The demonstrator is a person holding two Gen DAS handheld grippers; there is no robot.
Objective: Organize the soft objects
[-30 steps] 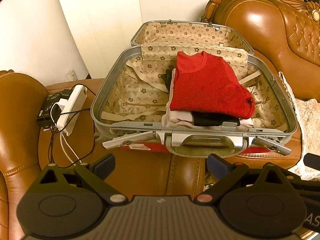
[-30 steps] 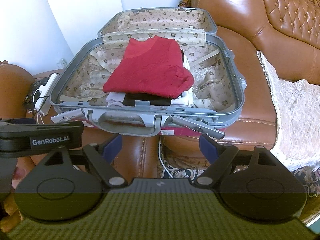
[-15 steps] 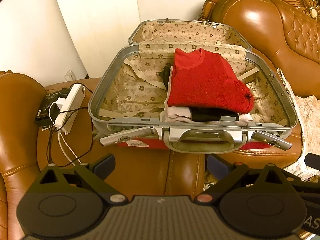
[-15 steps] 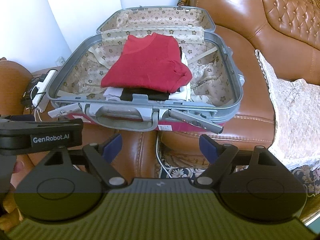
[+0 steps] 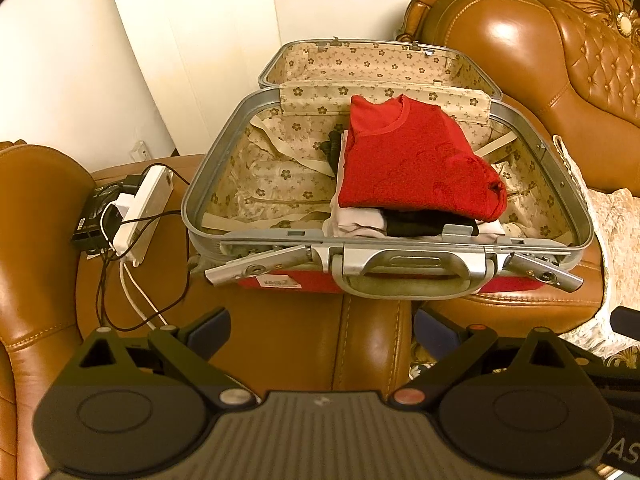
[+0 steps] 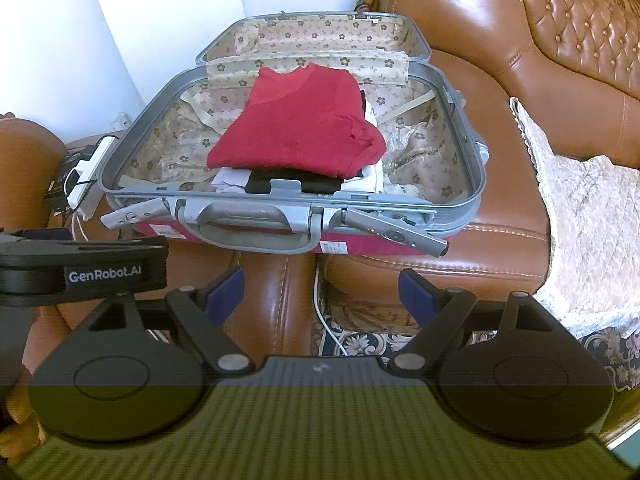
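Both my grippers, left and right, hang with jaws wide apart and nothing between them, short of the suitcase. Red top lies folded atop a stack of pale and dark clothes inside the open case, toward its right half. Judged light, limp, non-slip knit; likely to sag and unfold if pinched at one corner, so take it at the folded front edge. Left view shows the power strip fully; right view shows the lace cover and rug.
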